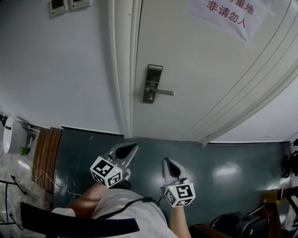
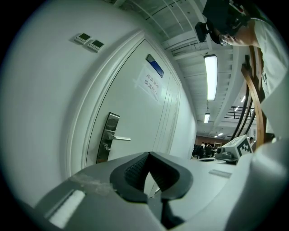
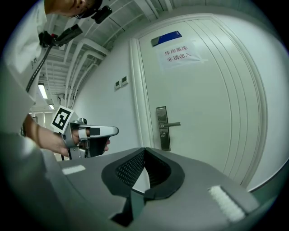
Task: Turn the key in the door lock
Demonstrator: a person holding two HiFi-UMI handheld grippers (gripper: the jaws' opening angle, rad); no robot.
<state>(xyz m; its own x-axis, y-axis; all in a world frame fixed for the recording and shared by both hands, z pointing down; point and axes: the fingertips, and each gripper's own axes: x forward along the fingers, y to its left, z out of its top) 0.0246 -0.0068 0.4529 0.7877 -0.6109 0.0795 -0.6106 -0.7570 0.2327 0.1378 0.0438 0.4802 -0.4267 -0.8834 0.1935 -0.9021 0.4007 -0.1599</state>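
Hovering above the glossy dark-green floor (image 1: 233,162), the left claw (image 1: 132,148) and right claw (image 1: 167,161) are each pinched shut, ribbed black pads (image 3: 131,168) empty. Well ahead, the tall brushed-metal door lock (image 1: 153,76) with its slim lever handle (image 1: 164,92) sits near the edge of the white panelled door (image 1: 209,88); a paper notice (image 1: 230,16) hangs higher up.

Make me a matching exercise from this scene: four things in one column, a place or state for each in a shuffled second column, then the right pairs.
Column one
1. lock plate
2. paper sign
3. wall panels
4. right gripper

Column two
A. on the wall, left of the door
B. jaws shut, nothing between them
C. high on the door, red print
D. metal, by the door's left edge

Pairs: 1-D, 2-C, 3-A, 4-B
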